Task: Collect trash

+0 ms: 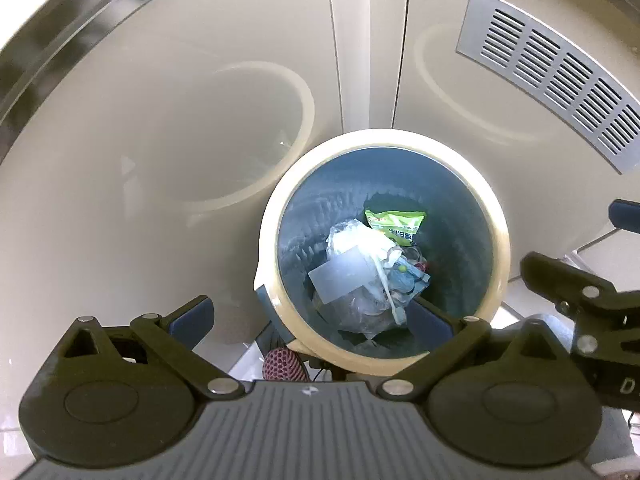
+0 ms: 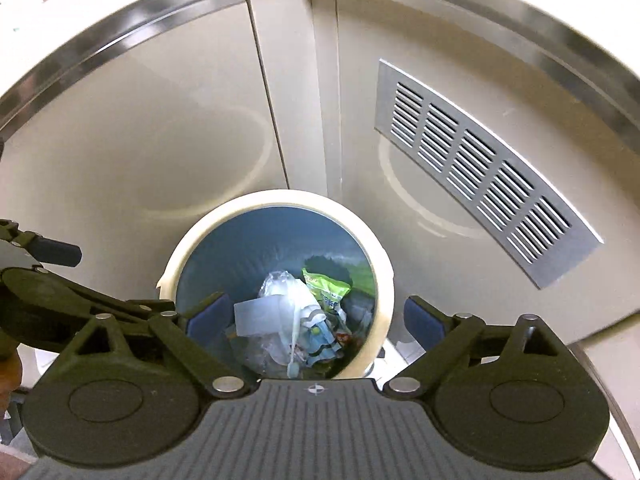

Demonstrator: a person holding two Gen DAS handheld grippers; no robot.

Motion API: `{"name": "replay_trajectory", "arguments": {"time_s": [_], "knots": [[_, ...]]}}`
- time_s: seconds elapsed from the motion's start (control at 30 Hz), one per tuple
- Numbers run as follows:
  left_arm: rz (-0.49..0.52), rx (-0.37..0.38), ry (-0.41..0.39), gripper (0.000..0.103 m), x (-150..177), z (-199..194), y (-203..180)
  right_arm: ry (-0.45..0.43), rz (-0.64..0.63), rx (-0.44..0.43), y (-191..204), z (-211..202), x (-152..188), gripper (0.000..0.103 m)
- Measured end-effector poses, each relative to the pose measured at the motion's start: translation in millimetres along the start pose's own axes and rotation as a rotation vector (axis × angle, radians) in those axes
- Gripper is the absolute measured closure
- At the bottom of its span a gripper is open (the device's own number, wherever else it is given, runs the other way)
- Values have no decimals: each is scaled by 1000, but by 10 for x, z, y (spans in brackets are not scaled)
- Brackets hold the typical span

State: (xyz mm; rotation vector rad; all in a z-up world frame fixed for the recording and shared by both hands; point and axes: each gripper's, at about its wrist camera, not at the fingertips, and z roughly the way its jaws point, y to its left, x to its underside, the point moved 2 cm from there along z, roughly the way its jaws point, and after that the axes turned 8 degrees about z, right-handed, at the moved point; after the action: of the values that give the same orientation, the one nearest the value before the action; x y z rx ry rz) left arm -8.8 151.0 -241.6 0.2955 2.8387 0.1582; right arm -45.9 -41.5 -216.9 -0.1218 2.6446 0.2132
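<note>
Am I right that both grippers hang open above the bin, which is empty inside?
Not quite. The left gripper and right gripper do hang open above the bin, but it is not empty: the left wrist view shows a green packet and clear plastic wrappers inside.

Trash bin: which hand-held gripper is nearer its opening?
Roughly equal, cannot pick one. The left hand-held gripper hangs open above the trash bin with one finger over its near rim. The right hand-held gripper hangs open likewise, straddling the opening.
</note>
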Motion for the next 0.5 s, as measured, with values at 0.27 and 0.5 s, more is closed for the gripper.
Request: {"name": "replay_trajectory", "arguments": {"time_s": [0.27,0.5], "knots": [[-39,15,0,0,128,-90,-4,-37,-5,2,15,-187,156,3],[-27,24,1,0,144,-129,-41,-63,-11,12,29,-314,210,3]]}}
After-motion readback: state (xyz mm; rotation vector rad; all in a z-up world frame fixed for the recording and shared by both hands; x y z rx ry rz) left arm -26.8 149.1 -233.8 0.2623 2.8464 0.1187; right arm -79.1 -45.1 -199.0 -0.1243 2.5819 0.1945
